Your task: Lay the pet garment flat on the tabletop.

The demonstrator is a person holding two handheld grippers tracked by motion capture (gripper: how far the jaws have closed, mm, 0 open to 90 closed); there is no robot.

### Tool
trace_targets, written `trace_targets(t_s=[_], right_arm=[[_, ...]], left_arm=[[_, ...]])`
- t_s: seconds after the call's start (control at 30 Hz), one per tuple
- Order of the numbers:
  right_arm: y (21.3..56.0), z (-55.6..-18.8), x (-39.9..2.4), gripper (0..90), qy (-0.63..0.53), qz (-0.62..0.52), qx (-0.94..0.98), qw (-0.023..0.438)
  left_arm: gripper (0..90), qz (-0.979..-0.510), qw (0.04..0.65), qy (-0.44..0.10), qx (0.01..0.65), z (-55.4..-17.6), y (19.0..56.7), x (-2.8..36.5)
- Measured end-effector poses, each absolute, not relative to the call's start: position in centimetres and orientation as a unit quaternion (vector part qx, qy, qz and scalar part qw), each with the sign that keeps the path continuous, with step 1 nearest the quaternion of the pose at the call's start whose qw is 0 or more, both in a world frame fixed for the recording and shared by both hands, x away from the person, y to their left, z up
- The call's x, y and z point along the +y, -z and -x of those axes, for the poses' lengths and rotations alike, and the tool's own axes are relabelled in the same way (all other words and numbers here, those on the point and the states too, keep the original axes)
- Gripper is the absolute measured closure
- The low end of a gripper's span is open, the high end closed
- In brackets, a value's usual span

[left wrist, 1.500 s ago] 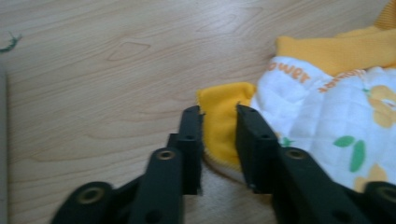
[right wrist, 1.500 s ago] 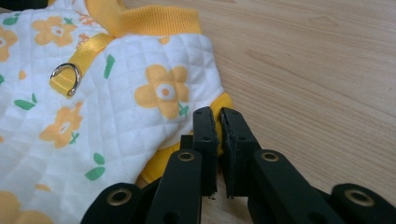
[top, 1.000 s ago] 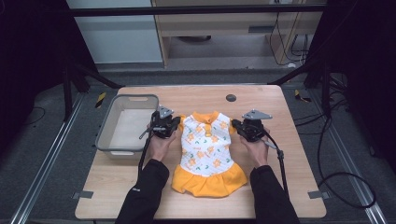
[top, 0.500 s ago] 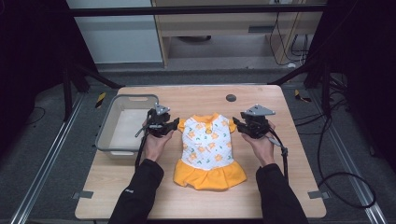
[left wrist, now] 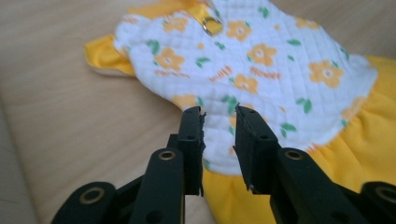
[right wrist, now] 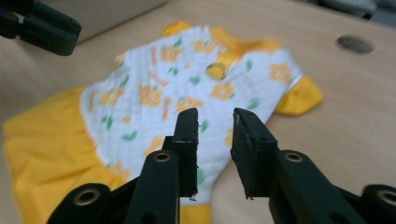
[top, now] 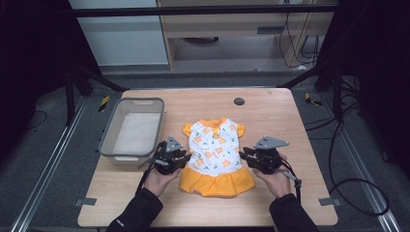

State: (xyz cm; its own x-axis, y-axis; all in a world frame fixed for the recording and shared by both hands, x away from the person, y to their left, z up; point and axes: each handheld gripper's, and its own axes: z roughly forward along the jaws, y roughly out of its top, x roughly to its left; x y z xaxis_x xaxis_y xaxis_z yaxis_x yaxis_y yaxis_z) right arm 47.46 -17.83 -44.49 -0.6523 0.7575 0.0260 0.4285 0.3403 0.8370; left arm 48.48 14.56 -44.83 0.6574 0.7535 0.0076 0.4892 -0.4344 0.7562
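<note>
A small dress (top: 215,152) with a white flowered top and a yellow skirt lies flat on the wooden table (top: 290,125), collar pointing away from me. My left gripper (top: 186,157) sits at the left side of its waist, and my right gripper (top: 243,154) at the right side. In the left gripper view, the jaws of the left gripper (left wrist: 219,112) stand a little apart over the dress (left wrist: 261,56) at its waist edge. The right gripper (right wrist: 215,114) likewise stands apart over the dress (right wrist: 154,93). Both pairs have just been closing, and neither presses on the cloth.
A grey bin (top: 109,140) stands on the table's left, just beyond my left hand. A round dark hole (top: 239,101) is set in the table near the far edge. The left gripper (right wrist: 42,25) shows at the upper left of the right gripper view.
Both grippers let go of the dress's shoulders and drew back toward me along its sides to the waist. The dress lies flatter and slightly farther from me.
</note>
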Motion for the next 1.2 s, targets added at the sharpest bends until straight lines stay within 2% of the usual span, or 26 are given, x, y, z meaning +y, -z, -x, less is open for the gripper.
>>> trace_targets(t_s=[0.13,0.27,0.5,0.83,0.97,1.1,1.13,1.2], right_arm=[[46.1,-47.0,-17.6,78.8,-0.431,-0.371,0.805,0.166],[47.9,-46.6,-17.1,84.1,-0.408,-0.373,0.820,0.149],[49.0,-46.1,-16.9,86.9,-0.384,-0.372,0.833,0.140],[49.7,-44.1,-16.8,87.4,-0.366,-0.369,0.847,0.112],[49.3,-43.4,-16.8,86.5,-0.369,-0.363,0.849,0.106],[48.2,-43.9,-17.0,87.3,-0.402,-0.361,0.833,0.122],[47.6,-44.5,-16.9,88.6,-0.415,-0.369,0.820,0.138],[47.5,-44.9,-16.8,88.8,-0.420,-0.370,0.817,0.141]], left_arm=[[76.0,-0.838,0.366,-0.155,0.374,-47.9,46.6,14.0],[79.1,-0.855,0.338,-0.159,0.361,-47.7,48.3,13.0],[79.8,-0.870,0.320,-0.160,0.340,-46.9,49.0,12.8],[79.2,-0.876,0.315,-0.150,0.333,-44.8,48.9,13.8],[76.1,-0.872,0.327,-0.152,0.330,-44.6,48.1,14.1],[75.9,-0.854,0.362,-0.171,0.331,-45.5,46.0,14.3],[76.0,-0.853,0.364,-0.175,0.330,-45.9,45.5,14.2],[76.0,-0.849,0.367,-0.178,0.334,-46.8,45.0,13.8]])
